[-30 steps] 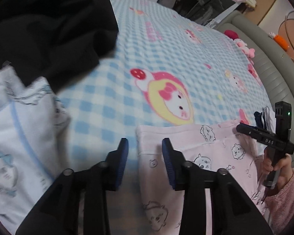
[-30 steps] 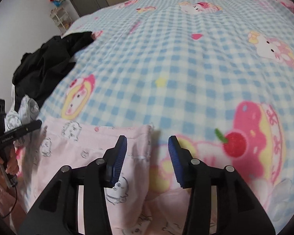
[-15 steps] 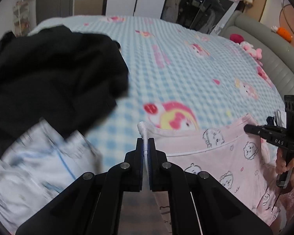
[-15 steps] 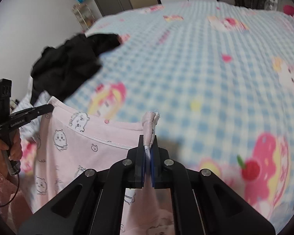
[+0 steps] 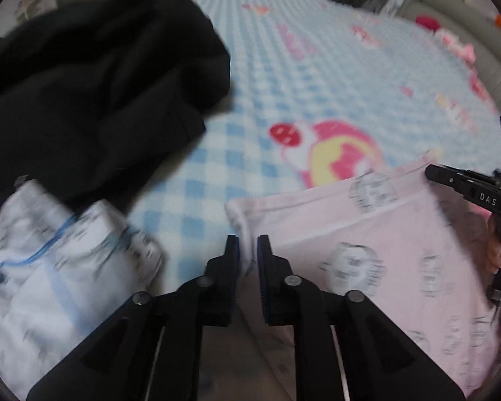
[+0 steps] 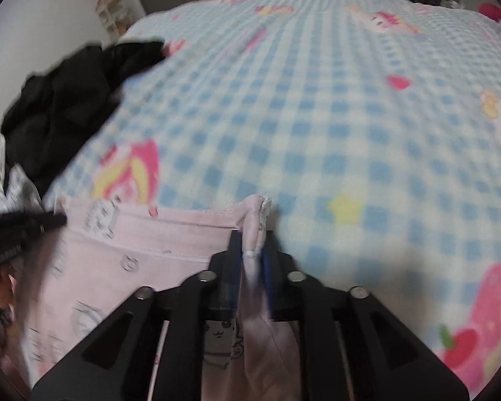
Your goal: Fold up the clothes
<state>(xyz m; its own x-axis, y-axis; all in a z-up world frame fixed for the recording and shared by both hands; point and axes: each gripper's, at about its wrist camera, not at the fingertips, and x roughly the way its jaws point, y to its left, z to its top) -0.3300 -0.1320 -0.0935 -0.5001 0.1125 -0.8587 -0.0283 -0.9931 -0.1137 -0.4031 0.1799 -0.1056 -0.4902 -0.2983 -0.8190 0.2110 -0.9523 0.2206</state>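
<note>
Both tongs [image 5: 247,250] [image 6: 252,250] have seemingly loosened on pink garment [image 5: 384,234].

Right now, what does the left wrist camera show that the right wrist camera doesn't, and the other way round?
Only the left view shows the grey padded bed surround and the full spread of the white and blue garment. Only the right view shows the small shelf by the wall. Both show the pink printed garment, the black clothing pile, the checked blanket, and each claw's opposite partner.
</note>
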